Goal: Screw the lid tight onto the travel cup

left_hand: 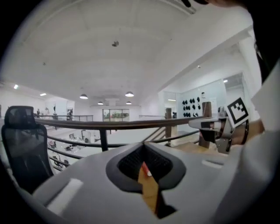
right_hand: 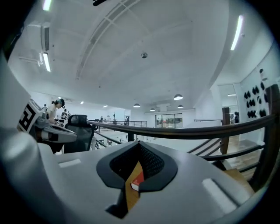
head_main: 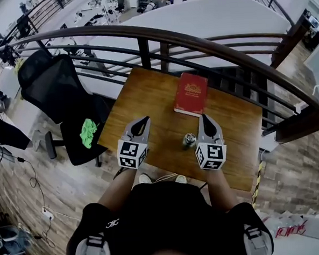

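Gleaming cylindrical cup [head_main: 189, 141] on wooden table [head_main: 147, 98]

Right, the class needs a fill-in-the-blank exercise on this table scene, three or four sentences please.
Both the left tongs and the right tongs are ___, holding nothing.
The travel cup stands closer to the ___ tongs.
The book on the table is ___.
A green cloth lies on the black ___.
Missing words: shut; right; red; chair.

The travel cup [head_main: 189, 141] is silvery, the book [head_main: 191, 93] red, the table [head_main: 147, 101] brown, the chair [head_main: 51, 82] black.
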{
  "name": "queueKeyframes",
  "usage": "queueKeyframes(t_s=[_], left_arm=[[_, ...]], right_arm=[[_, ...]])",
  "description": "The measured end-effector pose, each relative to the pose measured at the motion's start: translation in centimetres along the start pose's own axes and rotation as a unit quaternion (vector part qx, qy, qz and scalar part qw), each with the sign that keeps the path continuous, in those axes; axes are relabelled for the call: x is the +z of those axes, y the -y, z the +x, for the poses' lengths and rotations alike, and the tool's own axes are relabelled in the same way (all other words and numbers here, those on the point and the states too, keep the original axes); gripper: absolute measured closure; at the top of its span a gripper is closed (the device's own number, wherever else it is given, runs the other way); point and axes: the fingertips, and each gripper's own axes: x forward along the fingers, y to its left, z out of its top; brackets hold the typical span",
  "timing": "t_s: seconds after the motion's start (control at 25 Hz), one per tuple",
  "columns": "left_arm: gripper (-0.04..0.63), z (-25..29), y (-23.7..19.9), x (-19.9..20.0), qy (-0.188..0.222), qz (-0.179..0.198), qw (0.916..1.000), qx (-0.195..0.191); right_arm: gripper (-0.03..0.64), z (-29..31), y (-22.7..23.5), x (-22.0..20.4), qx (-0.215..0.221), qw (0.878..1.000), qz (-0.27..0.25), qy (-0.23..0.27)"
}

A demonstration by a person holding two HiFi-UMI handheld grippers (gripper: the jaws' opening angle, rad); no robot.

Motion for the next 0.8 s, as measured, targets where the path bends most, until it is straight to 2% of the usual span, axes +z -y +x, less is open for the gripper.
queueKeyframes(t_s=[0.16,0.28,0.52,0.8], left_arm=[[0.543,-2.6,-2.8,3.0,0.023,0.027,0.9975,0.062],[0.543,-3.6,-4.0,3.4,0.027,0.023,0.9960,0.082],[0.543,-4.4,-5.4,3.1,0.026,0.015,0.9946,0.100],[0.543,-4.3,-5.3,3.9,0.034,0.012,0.9948,0.095]], right_arm=[[0.614,0.0,0.6,1.9,-0.021,0.999,0.024,0.026],[0.614,0.3,0.2,2.3,-0.016,0.999,0.024,0.030],[0.614,0.6,-0.6,1.9,-0.011,0.999,0.020,0.025],[0.614,0.4,-0.5,1.6,-0.014,1.000,0.012,0.016]])
